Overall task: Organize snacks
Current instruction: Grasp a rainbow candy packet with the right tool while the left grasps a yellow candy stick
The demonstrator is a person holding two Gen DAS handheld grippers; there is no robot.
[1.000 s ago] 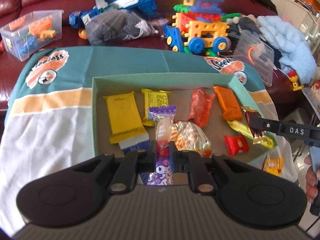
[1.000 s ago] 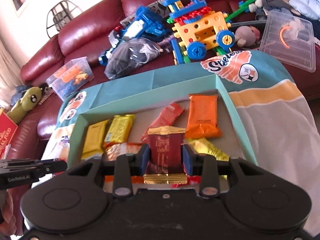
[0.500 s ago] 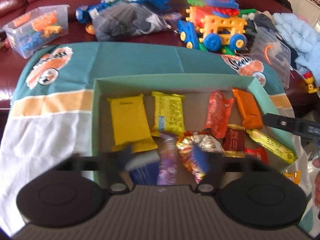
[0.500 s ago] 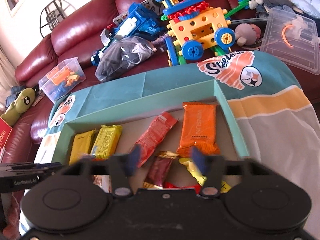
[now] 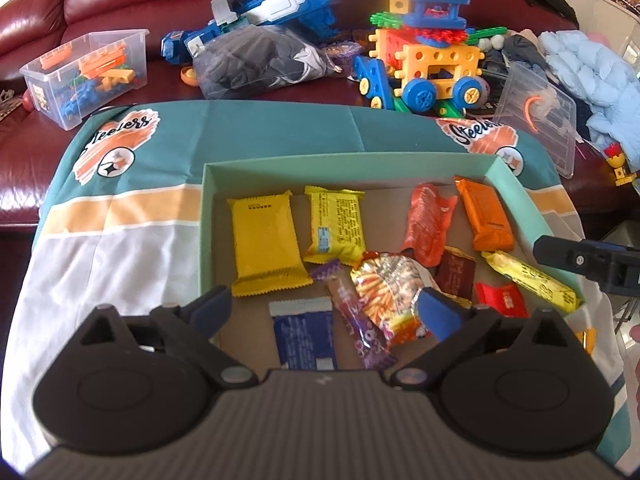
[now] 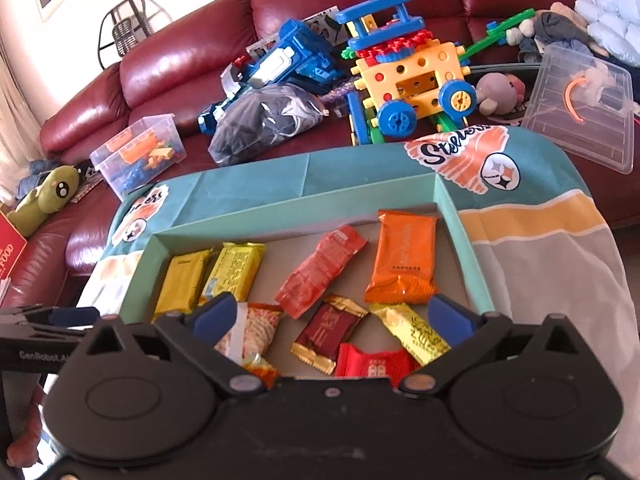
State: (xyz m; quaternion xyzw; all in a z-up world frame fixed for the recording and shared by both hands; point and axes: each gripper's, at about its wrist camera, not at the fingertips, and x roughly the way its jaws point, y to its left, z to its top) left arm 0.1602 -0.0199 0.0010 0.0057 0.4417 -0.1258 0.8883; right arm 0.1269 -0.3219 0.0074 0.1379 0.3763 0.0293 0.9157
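Here, we see a shallow mint-green box (image 5: 208, 216) on a teal, yellow and white cloth (image 5: 120, 208), with the snacks lying loose inside it. At the far left sit 2 yellow packets (image 5: 264, 248) side by side; at the far right an orange-red pouch (image 5: 430, 220) lies beside an orange bar (image 5: 486, 216). Nearer, a dark blue packet (image 5: 306, 334) lies just left of a purple candy stick (image 5: 354, 316), which touches a crinkled bag of stick snacks (image 5: 388, 288). Right of that bag are a maroon wafer (image 5: 456, 274), a small red packet (image 5: 502, 300) and a long yellow bar (image 5: 532, 280) against the right wall.

Beyond the cloth, on the maroon sofa (image 6: 180, 52), a clear tub (image 5: 86, 76) holds orange and blue toy pieces.

We find the left gripper (image 5: 326, 306) poised over the near edge of the box, its blue-tipped fingers (image 5: 210, 306) spread wide and holding nothing. The right gripper (image 6: 332, 316) hangs over the near right part of the box, equally wide apart and empty, above the maroon wafer and red packet.
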